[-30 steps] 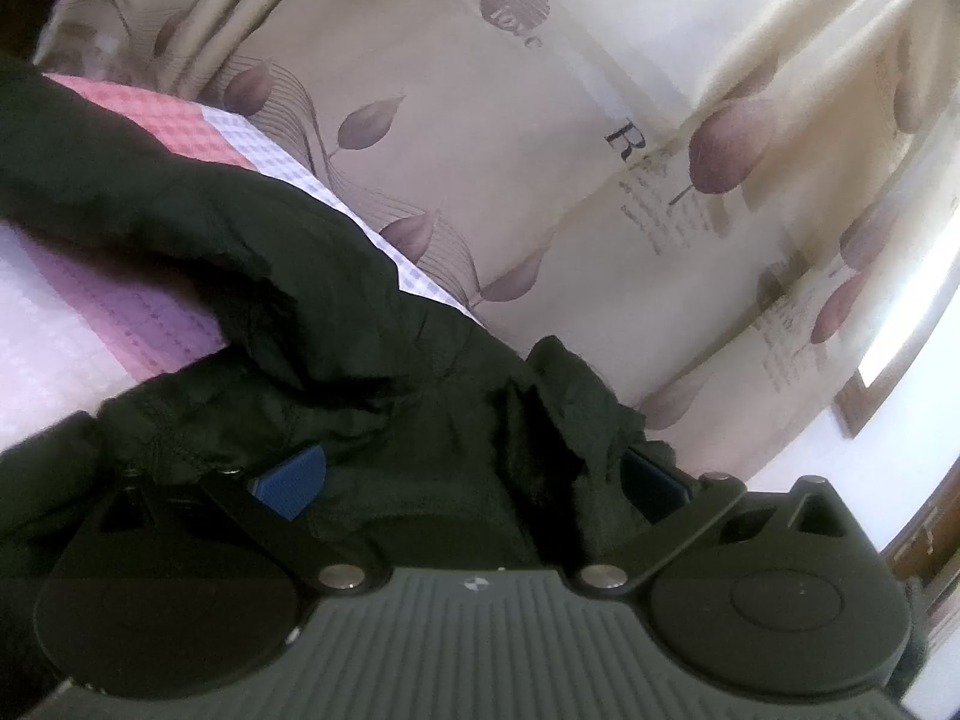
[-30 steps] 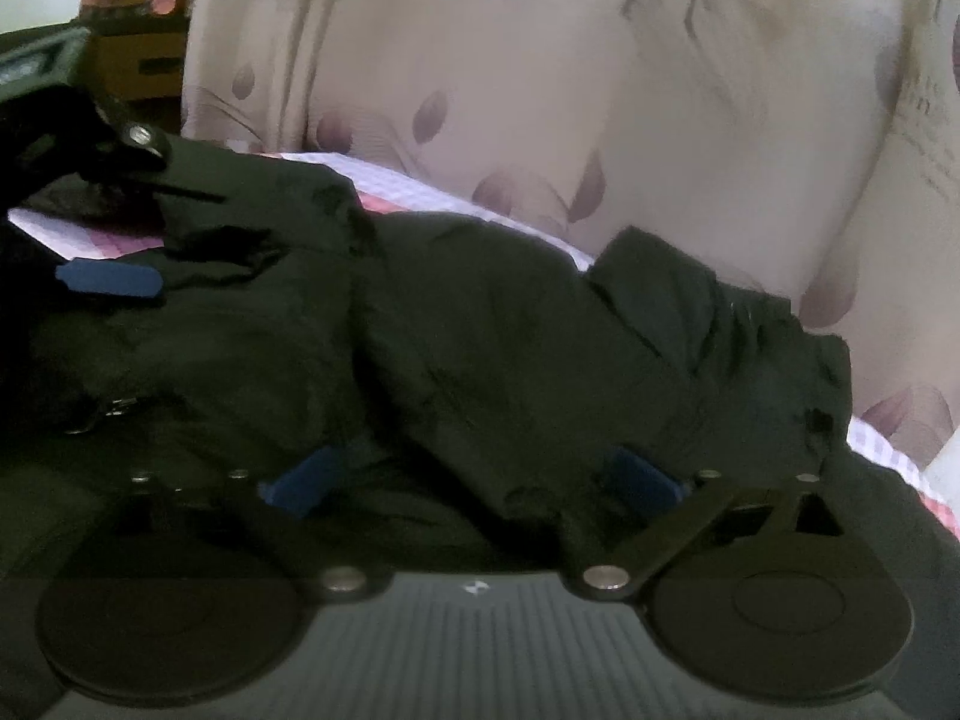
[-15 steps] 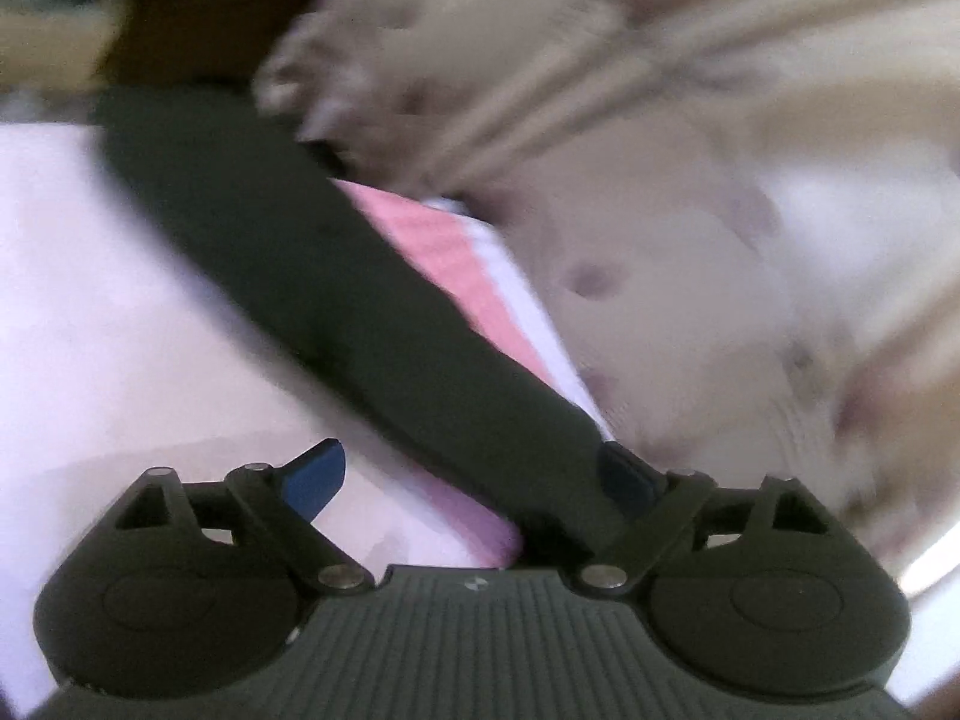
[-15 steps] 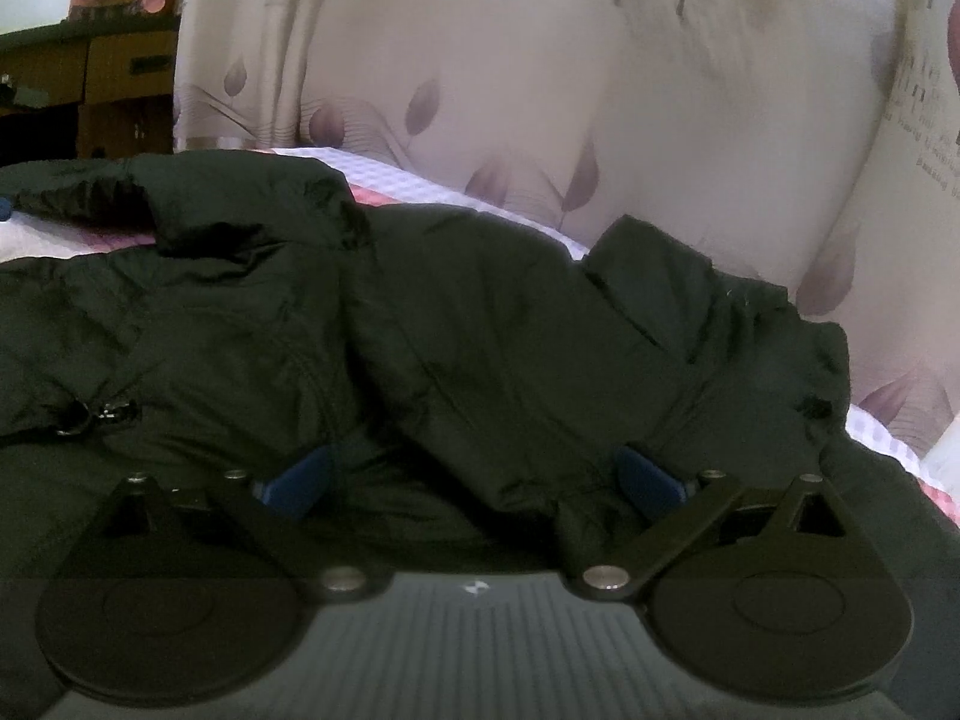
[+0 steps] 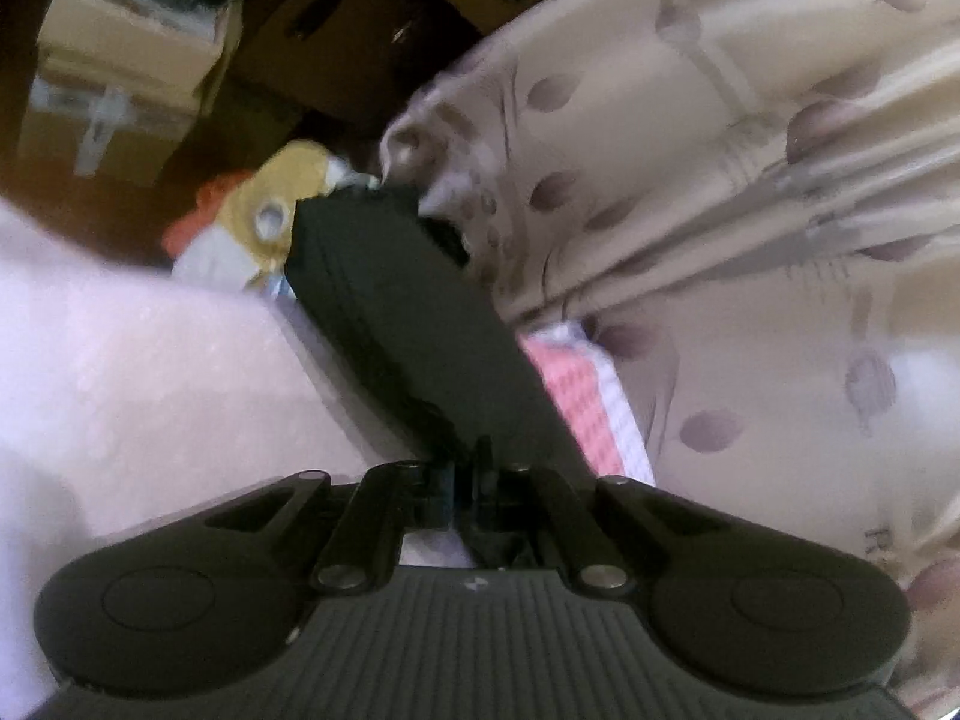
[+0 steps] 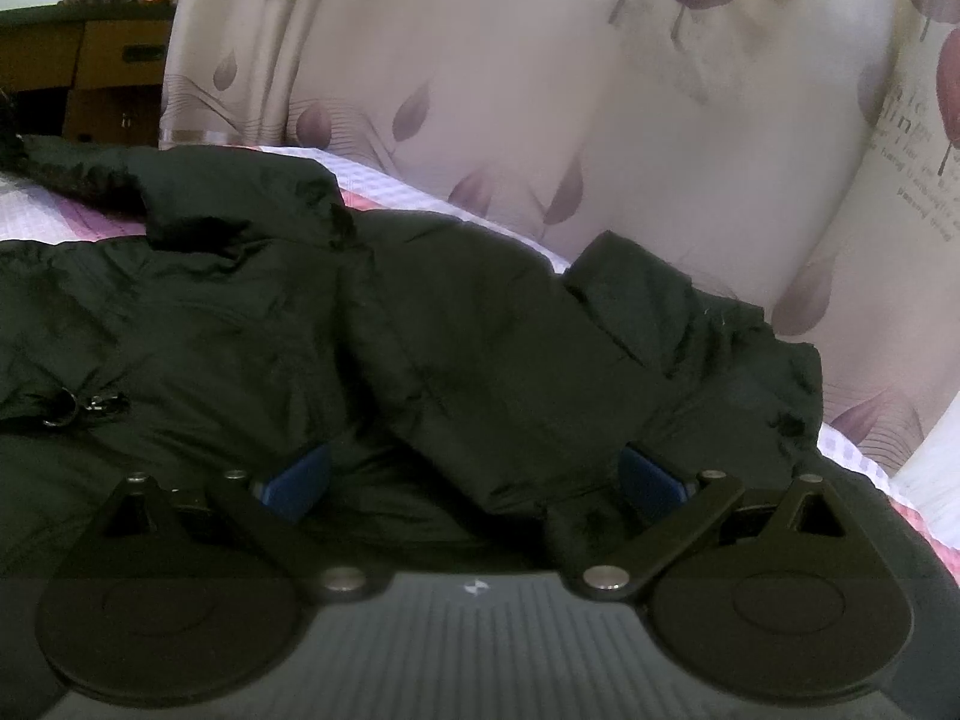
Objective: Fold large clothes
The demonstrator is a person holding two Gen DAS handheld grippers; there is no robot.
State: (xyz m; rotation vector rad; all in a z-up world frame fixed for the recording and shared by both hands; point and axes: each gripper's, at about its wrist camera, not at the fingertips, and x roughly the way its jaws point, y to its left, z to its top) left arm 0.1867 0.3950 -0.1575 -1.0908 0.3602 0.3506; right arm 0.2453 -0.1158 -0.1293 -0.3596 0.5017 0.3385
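Observation:
A large black jacket point(image 6: 372, 330) lies crumpled on a pink and white checked bed point(image 6: 396, 195). My right gripper point(image 6: 474, 477) is open, its blue pads point(image 6: 297, 480) spread wide, with a fold of the jacket bunched between them. In the left wrist view one long black sleeve point(image 5: 414, 312) stretches away over the bed point(image 5: 150, 360). My left gripper point(image 5: 465, 480) is shut on the near end of that sleeve; its pads are hidden.
A beige curtain with purple leaf prints point(image 6: 600, 120) hangs right behind the bed and also shows in the left wrist view point(image 5: 750, 150). Brown drawers point(image 6: 90, 66) stand at the far left. A yellow and orange soft toy point(image 5: 264, 216) and cardboard boxes point(image 5: 120, 72) lie beyond the bed's end.
My left gripper swung away from the jacket's body to the sleeve and closed on it. My right gripper stayed open over the jacket, barely moving.

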